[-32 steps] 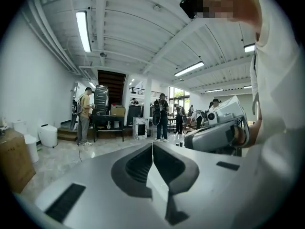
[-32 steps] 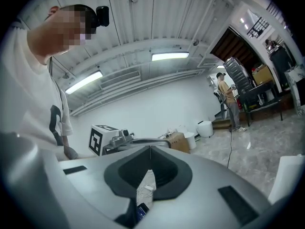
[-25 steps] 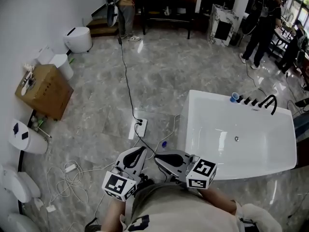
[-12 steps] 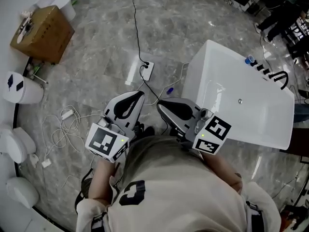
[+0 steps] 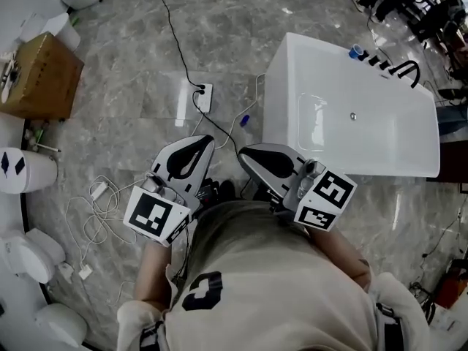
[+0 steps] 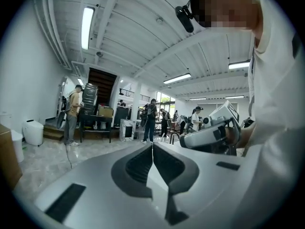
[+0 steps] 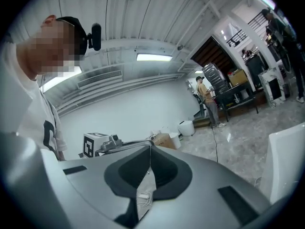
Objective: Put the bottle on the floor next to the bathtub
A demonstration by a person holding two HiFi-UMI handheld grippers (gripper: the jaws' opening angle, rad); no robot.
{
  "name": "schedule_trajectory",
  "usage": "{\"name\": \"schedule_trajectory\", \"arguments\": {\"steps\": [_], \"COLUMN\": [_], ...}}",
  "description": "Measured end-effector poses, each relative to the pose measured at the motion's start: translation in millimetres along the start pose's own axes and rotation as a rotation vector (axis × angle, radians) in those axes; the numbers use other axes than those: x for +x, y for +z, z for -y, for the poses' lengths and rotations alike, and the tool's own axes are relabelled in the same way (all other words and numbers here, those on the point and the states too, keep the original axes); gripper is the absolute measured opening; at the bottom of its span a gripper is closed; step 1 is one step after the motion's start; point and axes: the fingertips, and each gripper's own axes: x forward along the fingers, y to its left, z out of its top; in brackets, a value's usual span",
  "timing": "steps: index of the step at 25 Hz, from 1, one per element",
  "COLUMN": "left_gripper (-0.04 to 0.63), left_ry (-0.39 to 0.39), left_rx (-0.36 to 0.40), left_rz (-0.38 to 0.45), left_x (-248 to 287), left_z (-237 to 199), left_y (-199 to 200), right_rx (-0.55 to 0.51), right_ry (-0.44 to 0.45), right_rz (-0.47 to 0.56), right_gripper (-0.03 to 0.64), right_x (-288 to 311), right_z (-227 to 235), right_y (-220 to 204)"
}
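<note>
1. Blue-capped thing (image 5: 245, 120) lies on the floor (image 5: 124, 86) just beside the bathtub (image 5: 274, 86), at its left wall. It reads as the bottle, but it's too small to be sure.
2. Second candidate: a blue-topped thing (image 5: 356, 50) stands on the tub's far rim, just left of the black taps (image 5: 398, 68). I can't tell which one the task means.
3. Your left gripper (image 5: 205, 141) has its jaws pressed together with nothing between them. Your right gripper (image 5: 245, 153) is the same: closed and empty. Both sit close to your body, pointing toward the tub's near-left corner.
4. Handling, my guess for either: small, light, likely plastic, stiff enough for a firm pinch. Smooth skin, so it may slip. The floor one will probably roll if nudged.
5. Take hold across the body at mid-height, below the cap, not on the cap itself.
6. If it's the rim one, open your jaws before you reach and come in from the left, since the taps crowd its right side.
7. Set it upright near the tub wall, apart from the white power strip (image 5: 204, 97). That floor looks glossy and hard, so place it, don't drop it.
</note>
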Motion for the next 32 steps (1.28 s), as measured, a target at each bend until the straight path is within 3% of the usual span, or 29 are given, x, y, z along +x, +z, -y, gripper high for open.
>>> {"name": "schedule_trajectory", "arguments": {"steps": [3,15,32], "left_gripper": [0.058,0.058,0.058], "left_ry": [-0.042,-0.09,-0.033], "left_rx": [0.047,0.042,0.024], "left_rz": [-0.001,0.042,0.037], "left_x": [10,41,42], "left_z": [17,63,71], "left_y": [5,29,21], "right_rx": [0.007,-0.082,-0.071], "right_ry": [-0.022,-0.023,-0.005], "right_rz": [0.043,0.062,0.064], "right_gripper": [0.028,0.028,0.028], "right_x": [-15,-60,-64], "right_z": [2,8,19], "right_y": [3,24,23]}}
